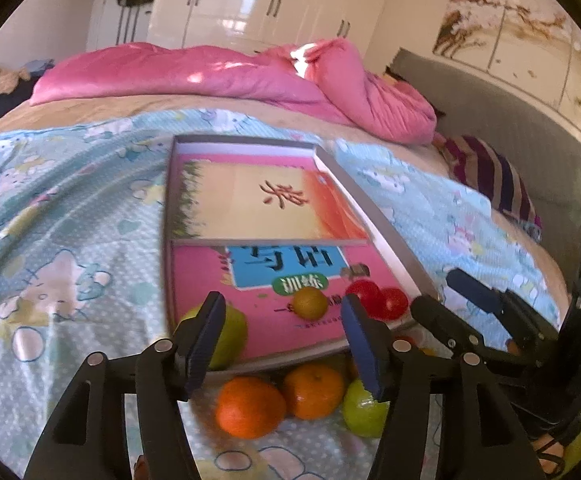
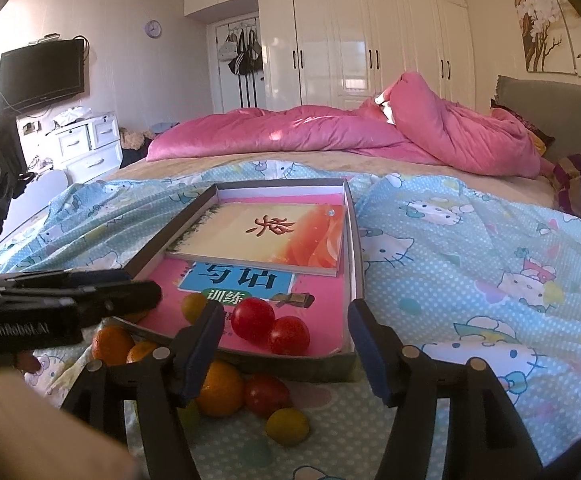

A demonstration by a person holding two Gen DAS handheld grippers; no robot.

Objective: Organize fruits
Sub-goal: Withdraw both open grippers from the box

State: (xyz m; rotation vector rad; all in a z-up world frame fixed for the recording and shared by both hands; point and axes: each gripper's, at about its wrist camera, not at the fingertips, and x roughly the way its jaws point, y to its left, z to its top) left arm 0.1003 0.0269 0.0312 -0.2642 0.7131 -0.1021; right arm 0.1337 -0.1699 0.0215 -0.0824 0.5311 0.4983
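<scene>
Home bedroom: bed (image 2: pixel 450 168), wardrobe (image 2: pixel 370 40)

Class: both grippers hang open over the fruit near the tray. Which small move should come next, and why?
Probably lower the open left gripper onto the nearest orange and close. It lies on the bedsheet outside the tray, which already holds two red fruits.

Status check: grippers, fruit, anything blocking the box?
Left gripper and right gripper open, empty. Two red tomatoes and a yellow fruit in the box; oranges outside it. Books fill the box floor.
</scene>
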